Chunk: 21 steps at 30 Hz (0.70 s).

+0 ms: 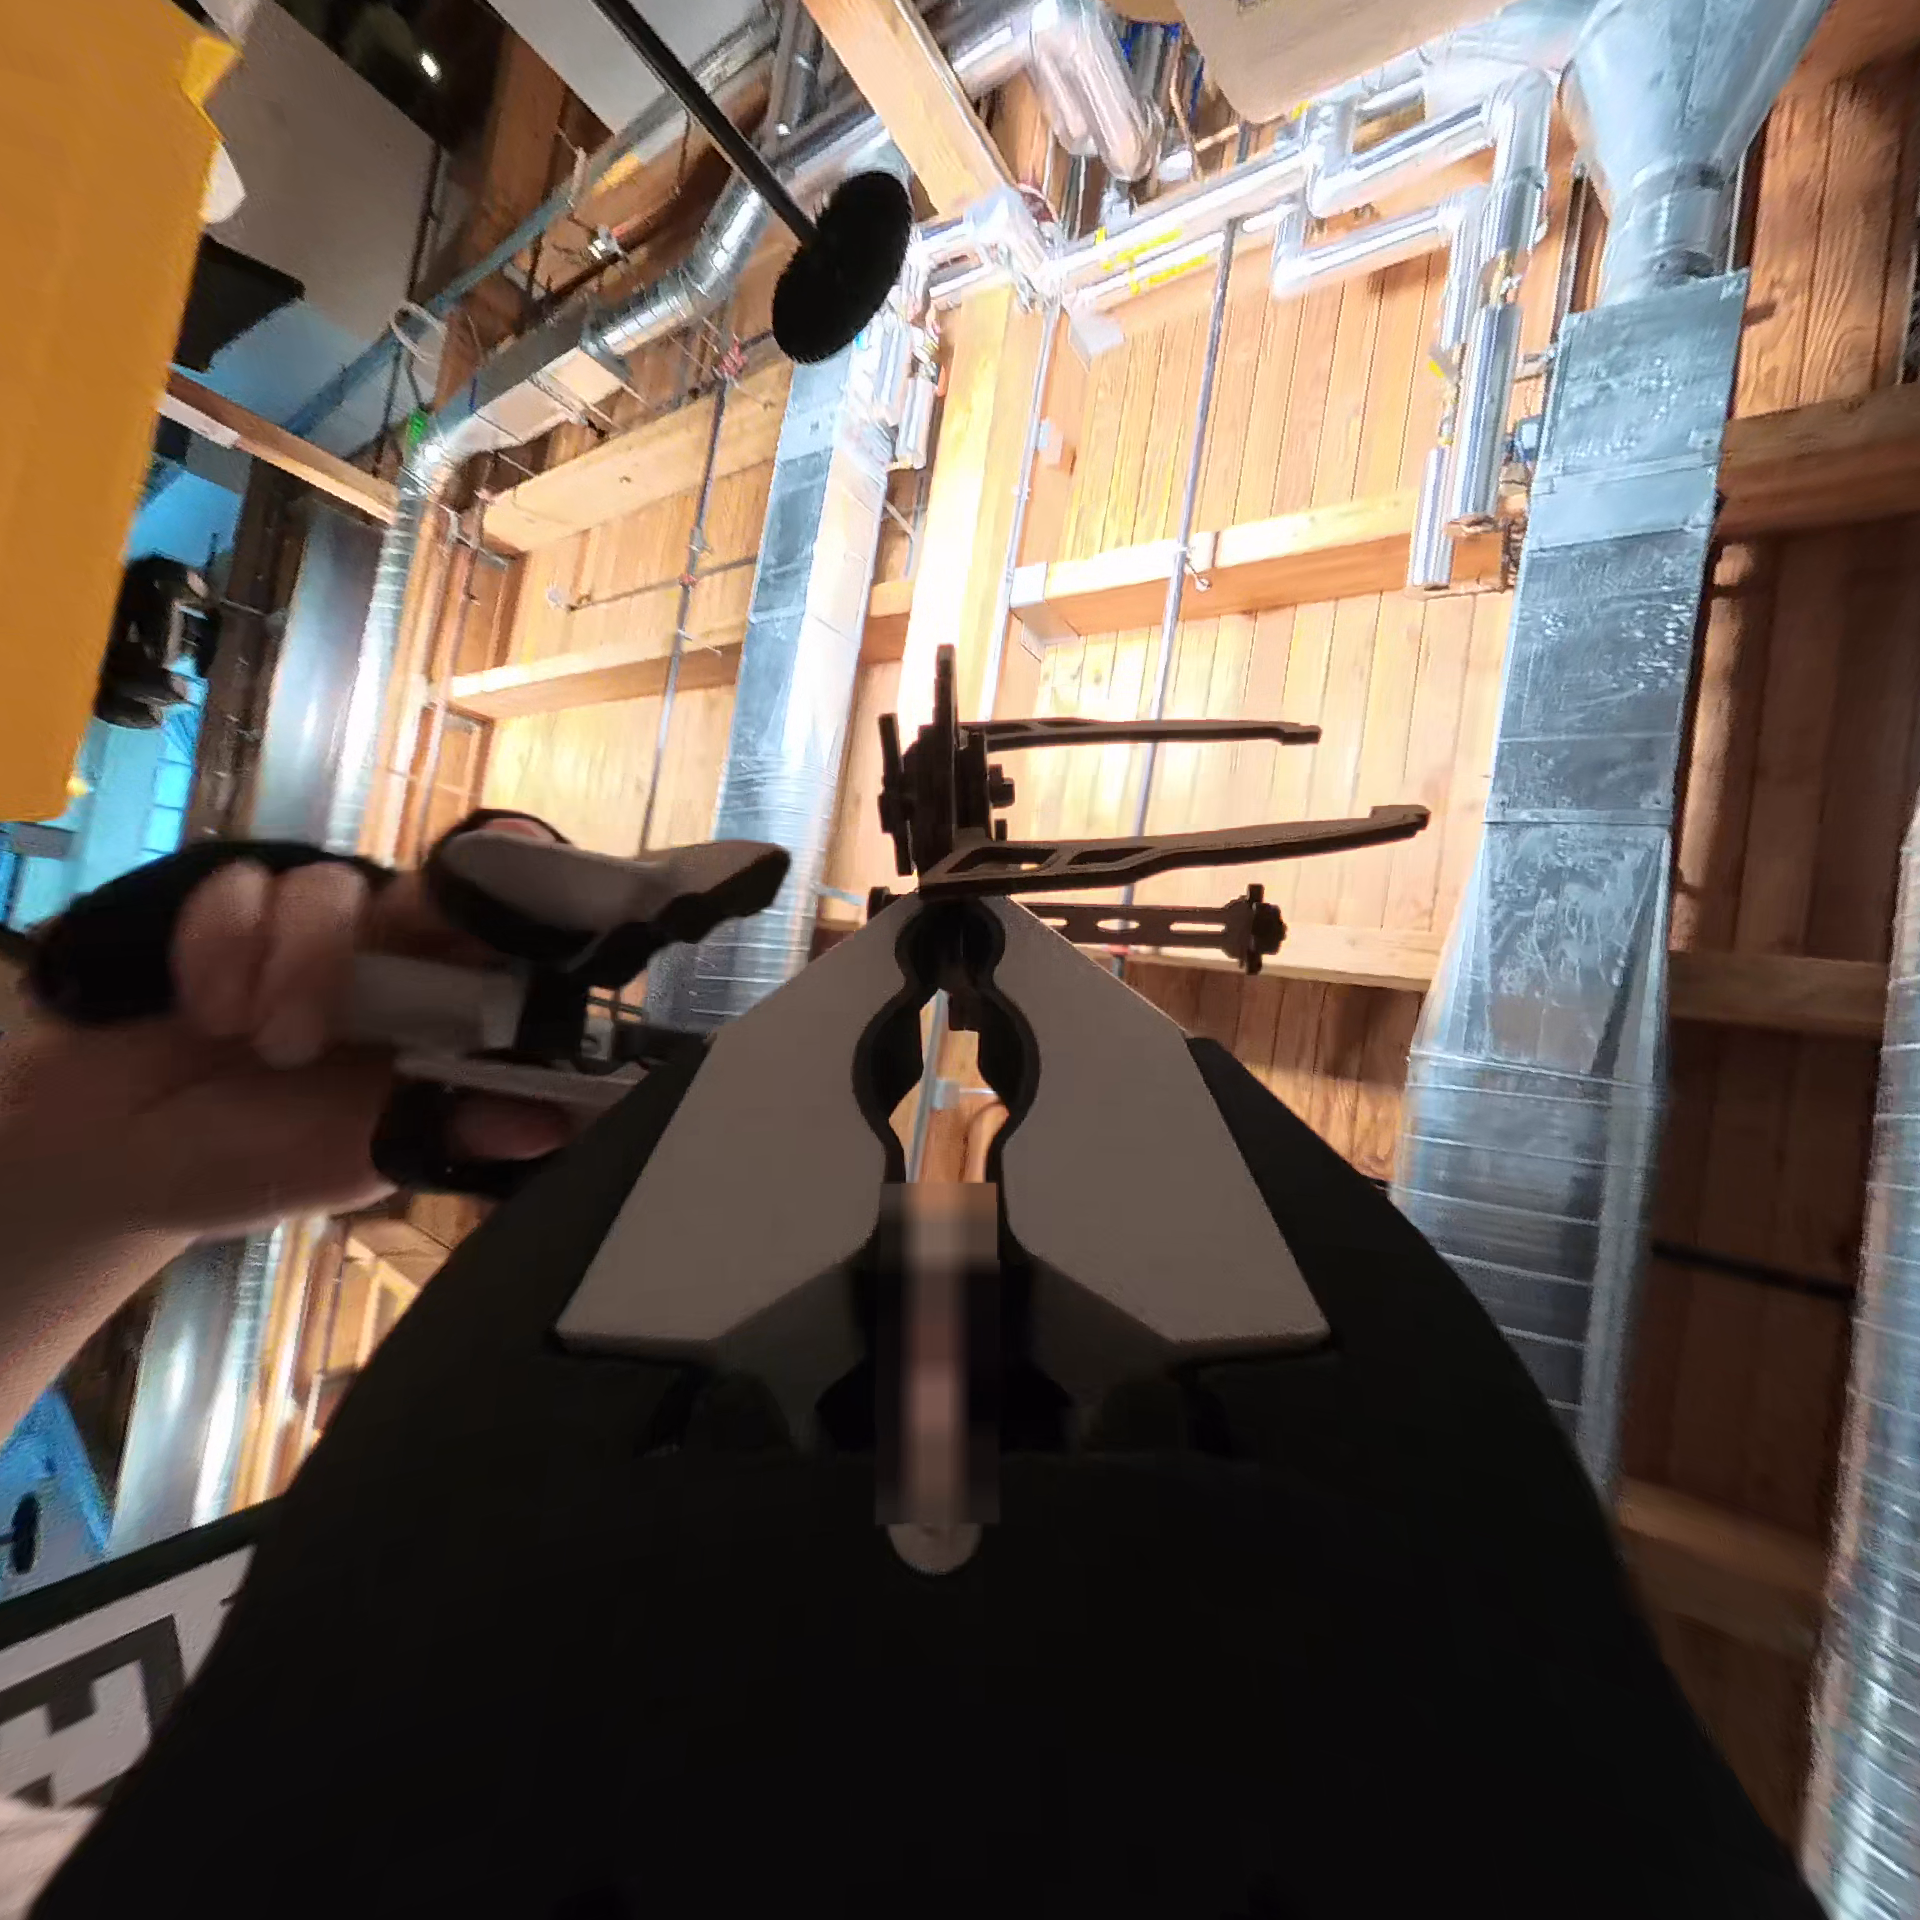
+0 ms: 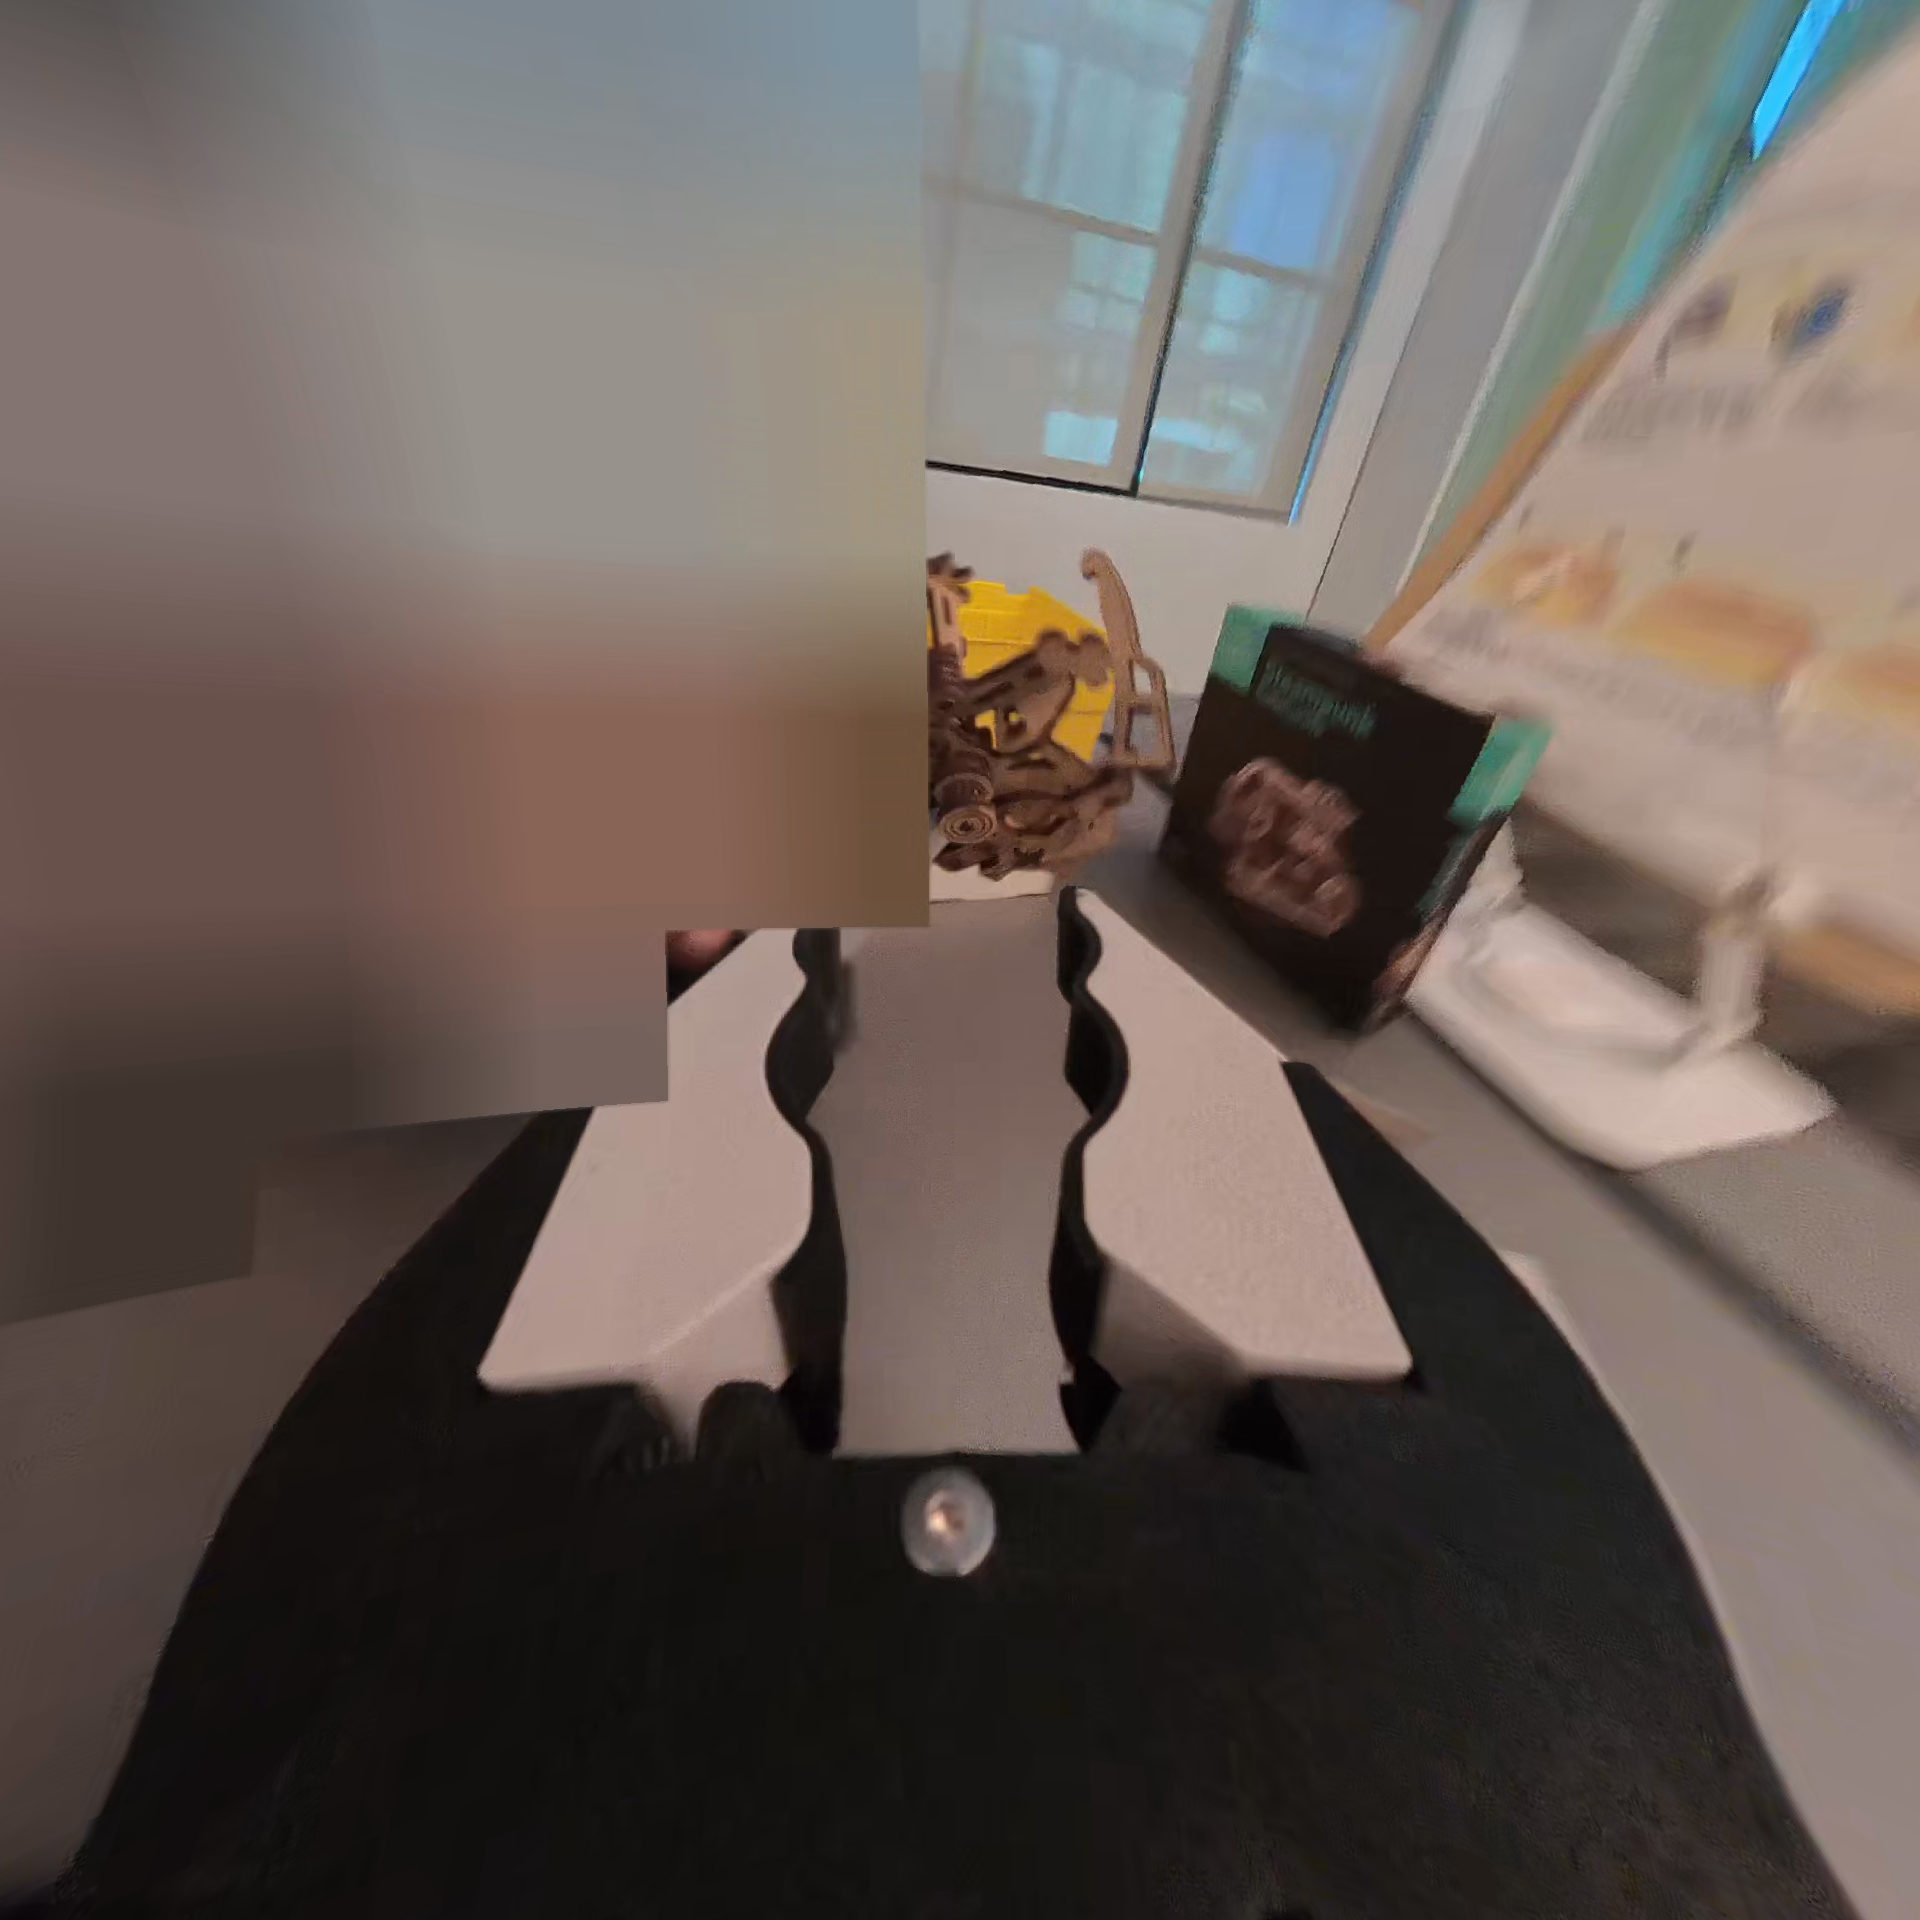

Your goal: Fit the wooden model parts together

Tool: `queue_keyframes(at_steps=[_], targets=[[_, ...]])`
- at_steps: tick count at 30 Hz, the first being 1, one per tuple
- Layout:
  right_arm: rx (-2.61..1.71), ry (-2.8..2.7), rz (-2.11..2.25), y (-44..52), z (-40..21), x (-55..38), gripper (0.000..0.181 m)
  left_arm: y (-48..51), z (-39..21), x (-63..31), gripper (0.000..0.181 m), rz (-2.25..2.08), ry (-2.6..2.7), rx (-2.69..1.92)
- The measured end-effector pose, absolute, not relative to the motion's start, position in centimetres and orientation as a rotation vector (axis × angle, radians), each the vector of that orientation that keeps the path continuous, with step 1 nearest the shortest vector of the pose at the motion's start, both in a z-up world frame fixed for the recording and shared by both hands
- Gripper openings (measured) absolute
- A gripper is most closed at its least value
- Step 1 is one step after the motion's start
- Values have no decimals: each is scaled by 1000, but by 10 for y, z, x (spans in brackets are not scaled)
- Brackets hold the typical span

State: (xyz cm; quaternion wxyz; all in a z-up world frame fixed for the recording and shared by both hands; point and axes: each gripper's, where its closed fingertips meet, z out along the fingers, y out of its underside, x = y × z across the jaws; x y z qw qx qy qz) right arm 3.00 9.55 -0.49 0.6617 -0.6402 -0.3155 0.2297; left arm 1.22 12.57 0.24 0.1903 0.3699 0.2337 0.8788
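Gripper (image 1: 948,914) on wooden model (image 1: 1039,831) (backlit)

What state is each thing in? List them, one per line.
left gripper: shut on the wooden subassembly, pointed up toward the ceiling.
wooden subassembly: held aloft, long arms sticking out to the side.
right gripper: open, nothing between its fingers.
wooden model: resting on the table, partly built.
box: standing upright, closed.

Left gripper (image 1: 948,920): grey fingers, black body; wooden model part (image 1: 1049,821) at its tips dark in silhouette. Beyond the right gripper (image 2: 951,935): brown wooden model (image 2: 1023,769), yellow bin (image 2: 1003,629), black-and-teal box (image 2: 1340,810).
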Motion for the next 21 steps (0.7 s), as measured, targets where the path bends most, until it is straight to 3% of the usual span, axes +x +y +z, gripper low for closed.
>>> queue_keyframes(at_steps=[4, 7, 11, 17, 21], targets=[[-1507, -288, 1110, 102, -1, 33, 36, 124, -2, 21, 0, 2428, 618, 965], [-1502, -195, 1277, 105, -9, 35, 31, 124, -8, 19, 0, 2416, 612, 991], [-1549, -362, 966, 102, -22, 39, 32, 128, -7, 17, 0, 2422, 584, 1008], [-1355, -306, 440, 72, 48, 148, 32, 120, -9, 26, 0, 2393, 549, 1077], [-1318, -344, 214, 52, 60, 177, 30, 117, -28, 36, 0, 2303, 627, 1217]])
